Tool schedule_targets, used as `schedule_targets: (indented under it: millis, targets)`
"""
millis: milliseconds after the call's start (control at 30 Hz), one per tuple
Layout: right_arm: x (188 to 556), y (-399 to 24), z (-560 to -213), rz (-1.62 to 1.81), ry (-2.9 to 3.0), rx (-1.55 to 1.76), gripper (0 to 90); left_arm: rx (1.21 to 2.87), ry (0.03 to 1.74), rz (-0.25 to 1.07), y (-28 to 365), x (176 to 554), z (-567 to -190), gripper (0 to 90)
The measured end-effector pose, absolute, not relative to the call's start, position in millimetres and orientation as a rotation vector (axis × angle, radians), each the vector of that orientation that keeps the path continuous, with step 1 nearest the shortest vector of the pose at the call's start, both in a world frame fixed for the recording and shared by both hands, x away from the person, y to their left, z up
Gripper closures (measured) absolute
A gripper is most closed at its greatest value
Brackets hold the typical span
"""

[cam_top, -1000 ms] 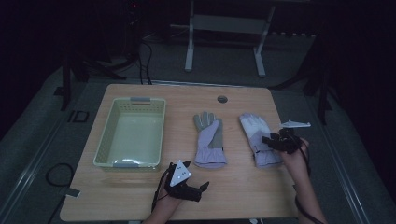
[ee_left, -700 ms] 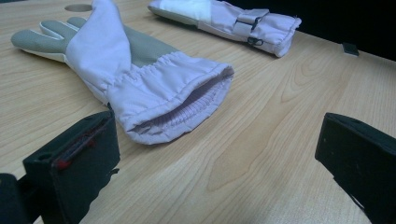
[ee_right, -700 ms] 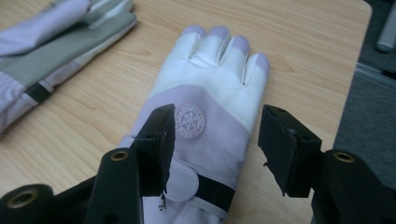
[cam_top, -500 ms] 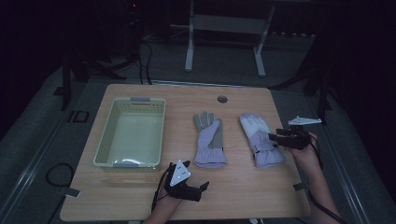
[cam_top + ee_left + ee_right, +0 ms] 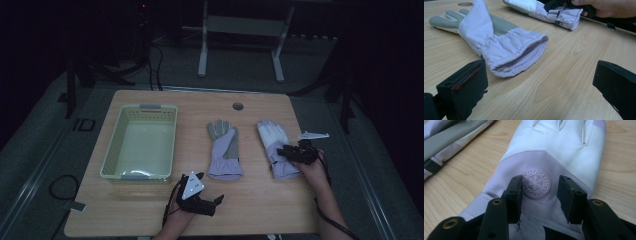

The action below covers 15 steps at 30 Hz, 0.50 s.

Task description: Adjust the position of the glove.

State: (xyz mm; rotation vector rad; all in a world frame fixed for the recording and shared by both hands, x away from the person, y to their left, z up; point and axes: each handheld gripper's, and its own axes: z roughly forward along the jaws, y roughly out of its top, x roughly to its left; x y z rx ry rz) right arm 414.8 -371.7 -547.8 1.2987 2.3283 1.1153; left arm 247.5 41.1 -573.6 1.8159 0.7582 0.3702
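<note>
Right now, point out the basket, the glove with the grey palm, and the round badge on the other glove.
basket (image 5: 111,150), high view, on its left rim.
grey-palmed glove (image 5: 499,25), left gripper view, on the grey palm.
round badge (image 5: 536,183), right gripper view, on the snowflake at its middle.

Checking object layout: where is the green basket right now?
In the high view, the green basket sits on the table's left half, left of the palm-up glove.

Matt cloth gloves, pale wood-grain table, probably plastic basket.
</note>
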Motion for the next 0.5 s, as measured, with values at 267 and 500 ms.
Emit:
schedule_targets:
  millis: [267, 500]
  targets:
    - [411, -364, -549, 1.066, 2.339, 1.246, 62.9, 1.815, 0.762, 0.371, 41, 248, -574, 0.0]
    - [408, -359, -544, 1.088, 2.279, 1.418, 80.0, 1.815, 0.764, 0.37, 41, 248, -574, 0.0]
